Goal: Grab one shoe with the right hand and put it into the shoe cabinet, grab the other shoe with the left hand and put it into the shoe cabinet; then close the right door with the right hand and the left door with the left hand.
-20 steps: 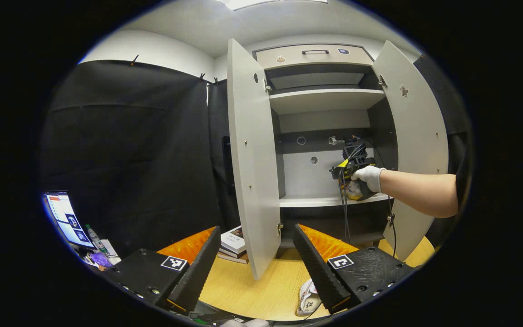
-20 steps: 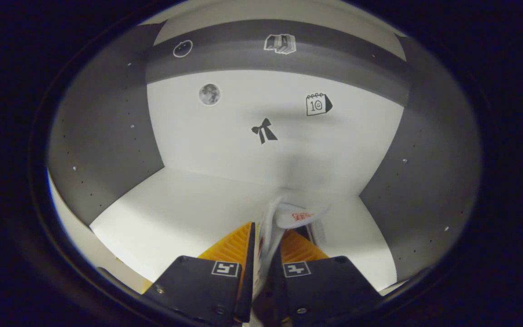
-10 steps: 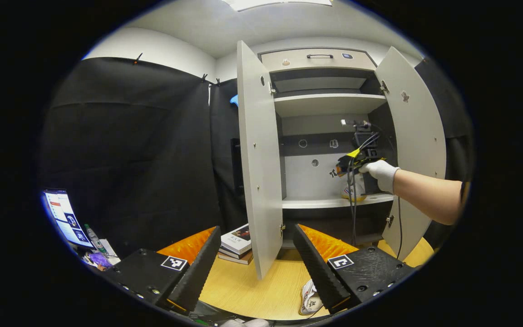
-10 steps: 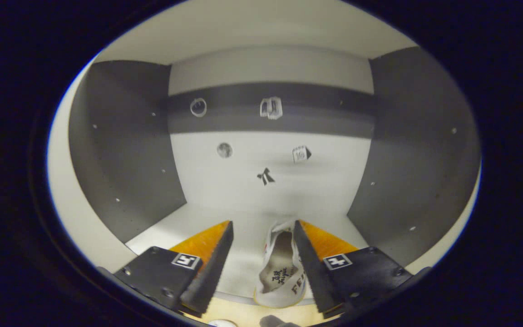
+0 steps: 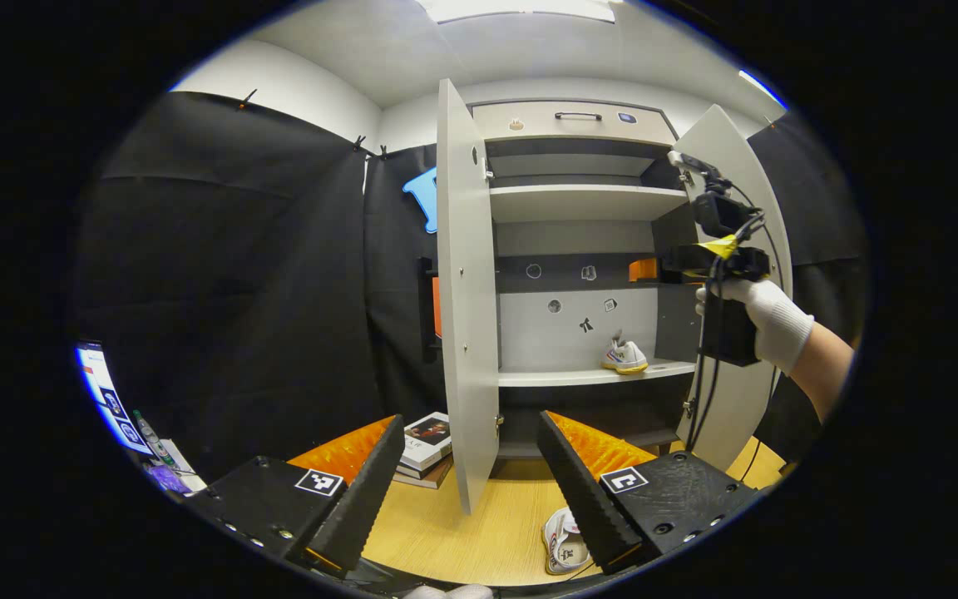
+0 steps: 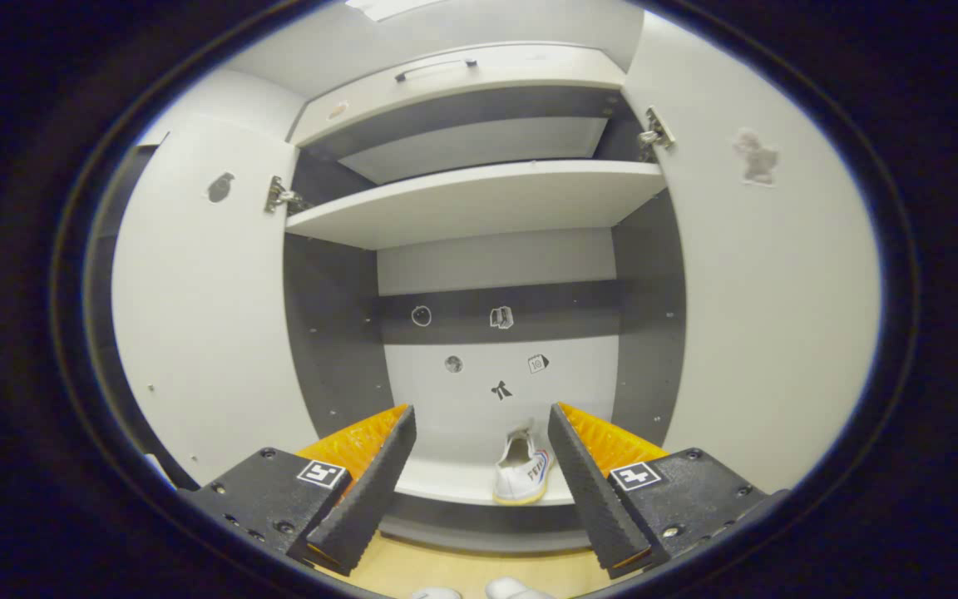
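One shoe [image 6: 522,472] on cabinet shelf [image 5: 587,376], other shoe [image 5: 564,545] on floor. Both grippers, right [image 6: 481,474] and left [image 5: 469,487], spread open, empty (doors wide open). Risk: left door [image 5: 466,291] blocking left reach.

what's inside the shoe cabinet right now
One white shoe stands on the middle shelf of the shoe cabinet, toward its right. The upper shelf's top surface is hidden from below.

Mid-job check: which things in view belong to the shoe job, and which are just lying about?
Job: white shoe on the cabinet shelf; white shoe on the wooden floor; grey left door; grey right door; open left tool.
Lying about: stacked books; lit screen; plastic bottle.
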